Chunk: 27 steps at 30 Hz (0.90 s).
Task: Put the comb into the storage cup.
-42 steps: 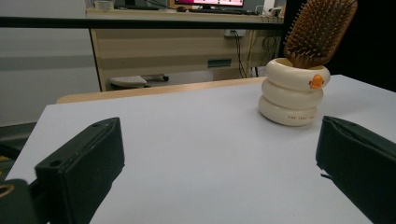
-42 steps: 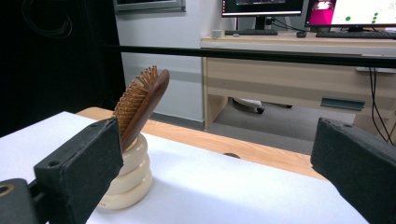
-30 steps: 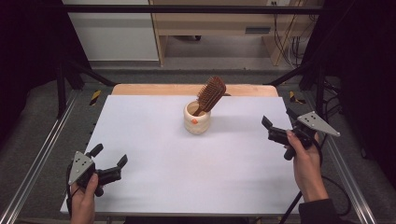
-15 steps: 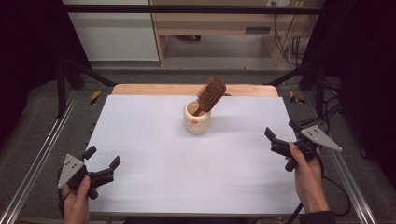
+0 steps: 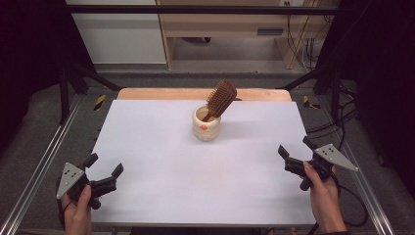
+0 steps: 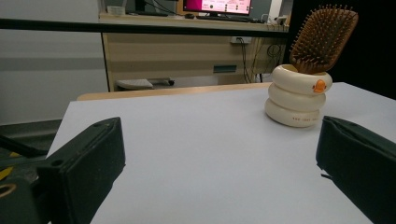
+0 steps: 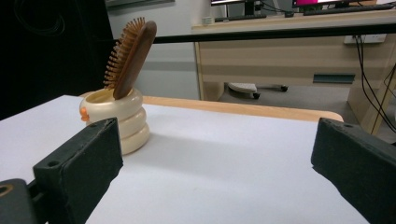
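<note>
The wooden hairbrush point(image 5: 221, 99) leans head-up in the cream cup point(image 5: 206, 124). Both grippers, left gripper point(image 5: 104, 172) and right gripper point(image 5: 293, 152), sit well apart from the cup, jaws spread, holding nothing. Best approach: grip the brush head while steadying the cup.

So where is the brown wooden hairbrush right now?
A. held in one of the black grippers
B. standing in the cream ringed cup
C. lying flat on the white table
B: the brown wooden hairbrush stands handle-down and tilted in the cream ringed cup, with both grippers far off it.
</note>
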Each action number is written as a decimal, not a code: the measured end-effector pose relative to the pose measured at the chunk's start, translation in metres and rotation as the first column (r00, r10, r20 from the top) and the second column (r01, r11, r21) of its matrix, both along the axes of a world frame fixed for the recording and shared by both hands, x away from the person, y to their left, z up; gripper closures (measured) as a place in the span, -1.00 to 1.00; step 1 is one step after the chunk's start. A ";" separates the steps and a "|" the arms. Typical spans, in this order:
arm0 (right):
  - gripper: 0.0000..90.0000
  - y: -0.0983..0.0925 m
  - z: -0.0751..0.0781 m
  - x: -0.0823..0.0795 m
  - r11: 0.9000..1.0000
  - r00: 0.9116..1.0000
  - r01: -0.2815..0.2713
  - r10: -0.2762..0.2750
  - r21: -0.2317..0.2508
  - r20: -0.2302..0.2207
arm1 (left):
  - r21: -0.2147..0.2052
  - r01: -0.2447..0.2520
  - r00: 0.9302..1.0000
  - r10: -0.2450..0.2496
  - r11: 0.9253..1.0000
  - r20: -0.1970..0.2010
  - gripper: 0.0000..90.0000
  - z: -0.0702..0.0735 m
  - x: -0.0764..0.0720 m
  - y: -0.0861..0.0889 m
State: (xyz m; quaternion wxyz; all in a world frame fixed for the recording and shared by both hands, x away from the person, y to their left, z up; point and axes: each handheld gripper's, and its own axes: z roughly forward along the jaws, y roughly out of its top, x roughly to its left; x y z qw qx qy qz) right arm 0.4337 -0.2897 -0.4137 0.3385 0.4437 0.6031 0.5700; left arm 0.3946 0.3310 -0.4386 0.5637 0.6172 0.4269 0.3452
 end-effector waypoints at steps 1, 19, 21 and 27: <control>-0.95 0.000 -0.002 -0.001 1.000 1.000 -0.003 0.003 0.001 -0.003 | 0.000 0.001 1.000 -0.001 1.000 -0.001 -0.97 0.000 0.000 0.000; -0.95 0.001 -0.019 -0.014 1.000 1.000 -0.014 0.014 0.001 -0.017 | -0.005 0.029 1.000 -0.029 1.000 -0.001 -0.97 0.000 0.001 -0.001; -0.95 0.001 -0.020 -0.015 1.000 1.000 -0.014 0.014 0.006 -0.019 | -0.001 0.037 0.999 -0.037 0.999 0.000 -0.97 0.000 0.001 -0.003; -0.95 0.005 -0.029 -0.015 1.000 0.999 -0.024 0.024 0.003 -0.037 | 0.011 0.051 0.999 -0.051 0.999 0.003 -0.97 0.000 0.001 -0.006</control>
